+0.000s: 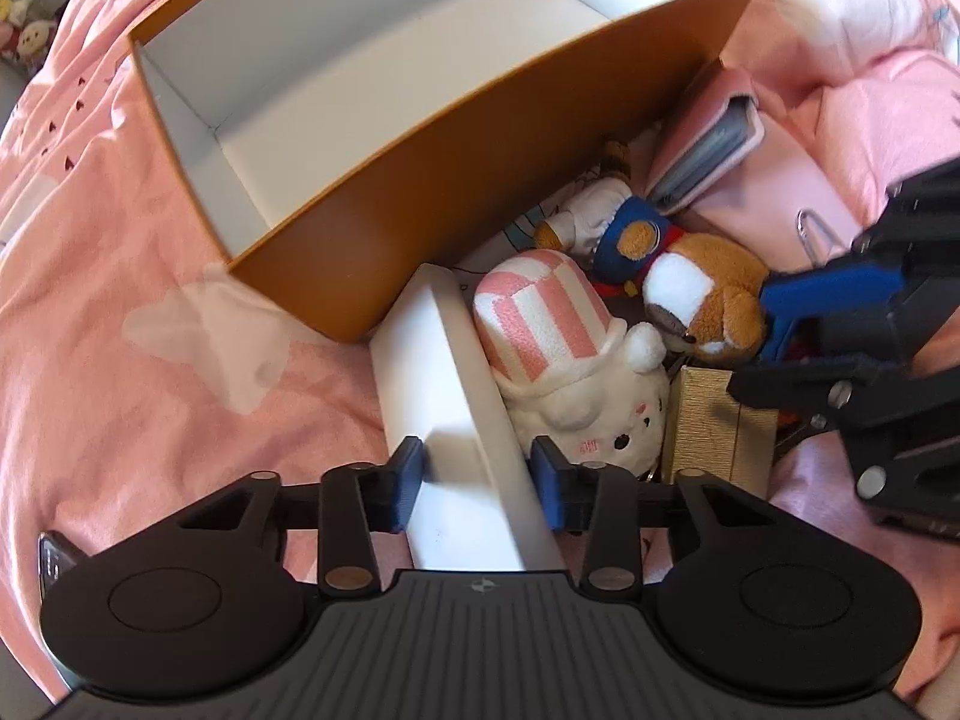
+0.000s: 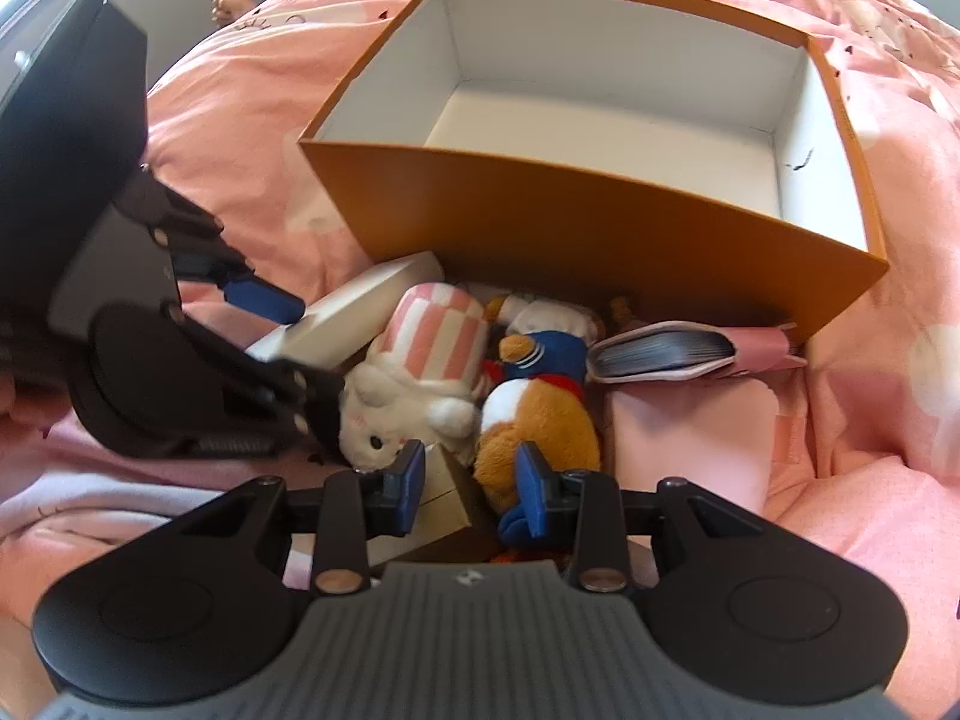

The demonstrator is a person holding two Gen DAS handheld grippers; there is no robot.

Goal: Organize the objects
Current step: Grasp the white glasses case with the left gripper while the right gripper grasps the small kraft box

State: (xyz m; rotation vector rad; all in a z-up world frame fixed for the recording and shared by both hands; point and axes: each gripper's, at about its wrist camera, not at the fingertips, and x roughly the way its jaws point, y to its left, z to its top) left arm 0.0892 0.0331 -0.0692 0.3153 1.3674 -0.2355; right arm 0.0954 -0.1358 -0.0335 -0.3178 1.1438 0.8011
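An open orange box [image 1: 432, 192] with a white inside stands on the pink bedding; it also shows in the right wrist view [image 2: 600, 222]. In front of it lie a flat white box [image 1: 444, 396], a white plush with a pink-striped hat [image 1: 558, 348], a brown plush in blue [image 1: 708, 294], a gold box [image 1: 714, 426] and a pink album [image 1: 708, 138]. My left gripper [image 1: 480, 480] is open, its pads on either side of the white box. My right gripper [image 2: 468, 480] is open, straddling the gold box [image 2: 444, 498] beside the brown plush [image 2: 540, 426].
Pink patterned bedding [image 1: 150, 312] surrounds everything. A pink folded item [image 2: 690, 438] lies right of the plushes. The pink album [image 2: 690, 354] leans against the orange box. Small plush toys [image 1: 21, 30] sit at the far left edge.
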